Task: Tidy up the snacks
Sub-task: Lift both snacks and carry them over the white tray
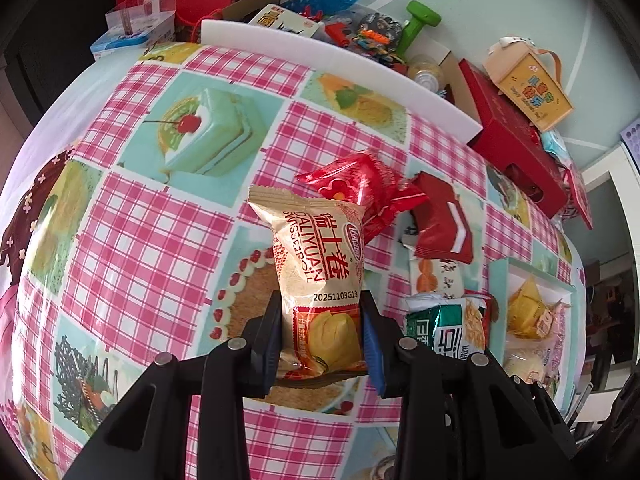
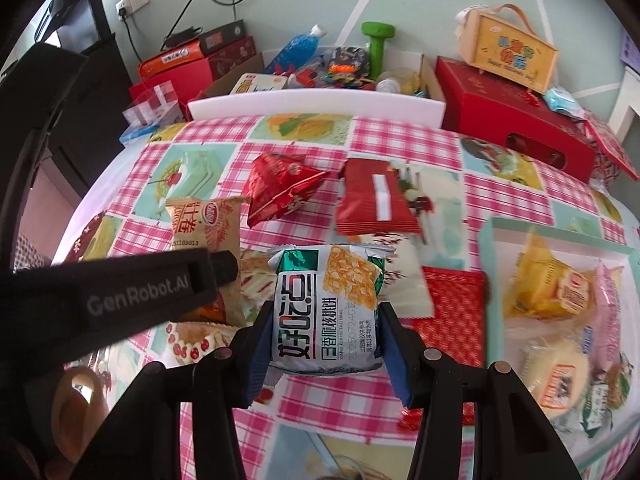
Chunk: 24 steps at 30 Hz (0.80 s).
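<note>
My left gripper (image 1: 322,332) is shut on a beige Swiss roll packet (image 1: 318,264) and holds it upright over the table; the packet also shows in the right wrist view (image 2: 208,228) behind the left gripper's body. My right gripper (image 2: 324,344) is shut on a white and green walnut biscuit packet (image 2: 326,312), which also shows in the left wrist view (image 1: 448,324). A shiny red packet (image 1: 360,192) (image 2: 280,188) and a dark red packet (image 1: 440,220) (image 2: 372,200) lie on the checked tablecloth beyond. A teal-rimmed tray (image 2: 508,228) at the right holds several snacks.
A flat red packet (image 2: 452,312) lies right of my right gripper. A white foam board (image 2: 316,104) stands at the table's far edge. Behind it are cardboard boxes with toys, a green dumbbell (image 2: 378,48), red gift boxes (image 2: 508,120) and a yellow carry box (image 2: 508,52).
</note>
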{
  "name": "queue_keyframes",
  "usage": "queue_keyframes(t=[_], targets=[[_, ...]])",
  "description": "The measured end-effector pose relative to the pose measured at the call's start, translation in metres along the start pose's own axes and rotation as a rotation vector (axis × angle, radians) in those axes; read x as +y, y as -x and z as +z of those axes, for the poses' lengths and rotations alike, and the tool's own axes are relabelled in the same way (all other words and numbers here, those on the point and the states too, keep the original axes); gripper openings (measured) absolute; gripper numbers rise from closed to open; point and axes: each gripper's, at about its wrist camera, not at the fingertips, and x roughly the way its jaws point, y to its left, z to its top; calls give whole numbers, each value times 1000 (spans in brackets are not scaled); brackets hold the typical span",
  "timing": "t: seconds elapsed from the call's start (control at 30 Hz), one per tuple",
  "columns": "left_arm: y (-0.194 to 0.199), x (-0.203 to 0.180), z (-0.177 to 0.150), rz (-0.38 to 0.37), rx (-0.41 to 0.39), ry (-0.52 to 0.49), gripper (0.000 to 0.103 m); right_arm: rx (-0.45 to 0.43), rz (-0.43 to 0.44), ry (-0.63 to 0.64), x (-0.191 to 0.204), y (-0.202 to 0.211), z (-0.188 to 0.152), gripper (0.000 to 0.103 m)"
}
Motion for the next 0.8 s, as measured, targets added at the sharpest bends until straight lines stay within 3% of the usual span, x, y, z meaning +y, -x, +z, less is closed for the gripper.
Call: queue_keyframes(t=[0.8], targets=[[38,-80,-32,-147,-41,-196,37,-115,-102,-239,-101,82,-28,53]])
